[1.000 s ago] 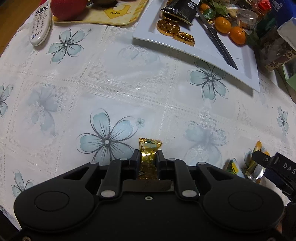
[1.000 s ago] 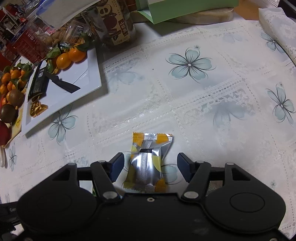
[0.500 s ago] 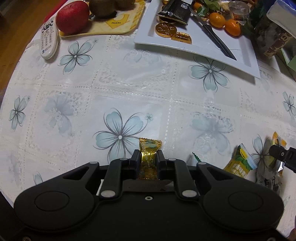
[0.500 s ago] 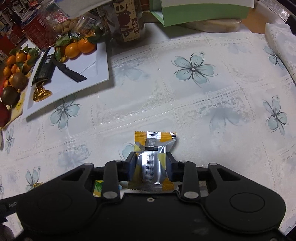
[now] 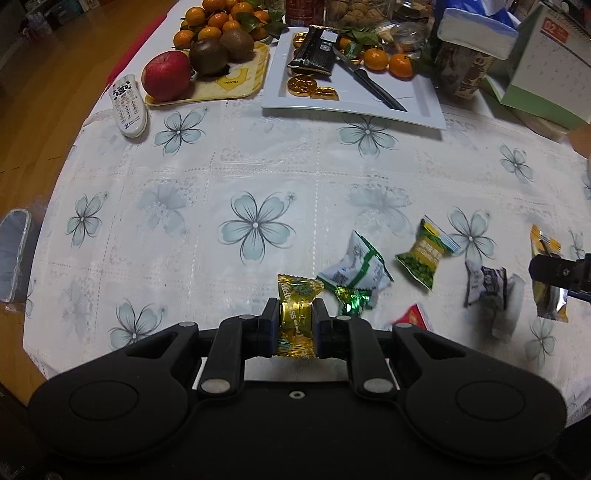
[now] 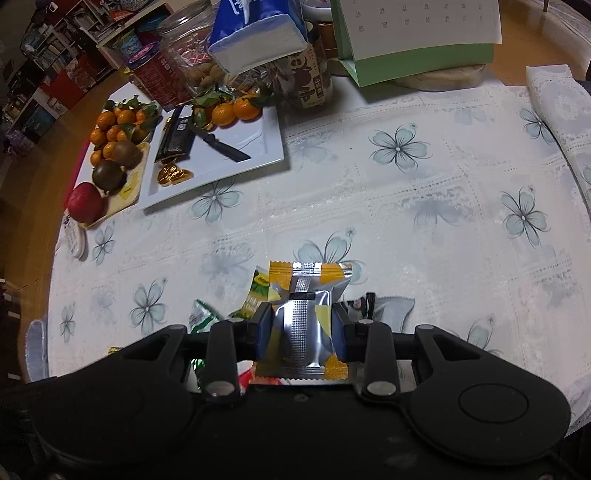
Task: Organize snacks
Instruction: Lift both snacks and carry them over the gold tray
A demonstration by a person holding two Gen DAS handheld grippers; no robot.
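Note:
My left gripper (image 5: 296, 321) is shut on a gold-wrapped candy (image 5: 297, 317) and holds it above the table. My right gripper (image 6: 301, 325) is shut on a silver and orange snack packet (image 6: 306, 314), also lifted; it shows at the right edge of the left wrist view (image 5: 550, 291). On the flowered tablecloth lie a white-green packet (image 5: 356, 269), a yellow-green packet (image 5: 424, 256), a white-blue packet (image 5: 487, 288) and a red packet (image 5: 413, 317). A white square plate (image 5: 354, 107) at the far side holds gold coins (image 5: 303, 85), a black bar and a knife.
A yellow tray (image 5: 225, 86) with an apple (image 5: 166, 75), kiwis and tangerines stands far left. A remote (image 5: 127, 105) lies next to it. Jars, a tissue pack (image 6: 258, 29) and a green calendar box (image 6: 417, 55) crowd the far right. A phone (image 5: 13, 251) lies at the left table edge.
Both grippers have lifted and pulled back, so more of the table shows. My right gripper closed on the silver-orange packet and raised it. The left kept hold of the gold candy.

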